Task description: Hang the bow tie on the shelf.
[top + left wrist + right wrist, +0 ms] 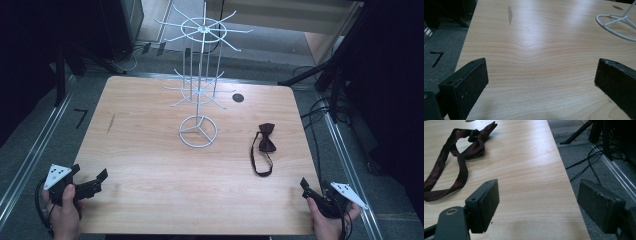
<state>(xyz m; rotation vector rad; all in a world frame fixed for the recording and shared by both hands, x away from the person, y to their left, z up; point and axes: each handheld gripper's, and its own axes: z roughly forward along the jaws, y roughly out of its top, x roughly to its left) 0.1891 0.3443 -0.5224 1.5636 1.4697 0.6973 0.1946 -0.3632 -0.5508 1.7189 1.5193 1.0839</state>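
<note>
A: So what's up top in the high view?

B: Wooden table (150,165), a white wire rack (199,75) standing toward the far edge, about mid-width. A dark maroon bow tie (265,142) lies flat nearer the right edge, strap looped toward the near side. The left gripper (97,181) sits at the near left corner, the right gripper (306,186) at the near right corner, each in a hand, both well apart from the tie.

A: Left gripper view?

B: Jaws spread wide, nothing between them but bare table (536,75). The rack's round base (617,25) peeks in at the upper right.

A: And the right gripper view?

B: Same deal, jaws wide and empty, straddling the table's right edge (529,195). The bow tie (471,147) is ahead, off to the left, not touching either jaw. Cables (586,165) on the floor beyond the edge.
</note>
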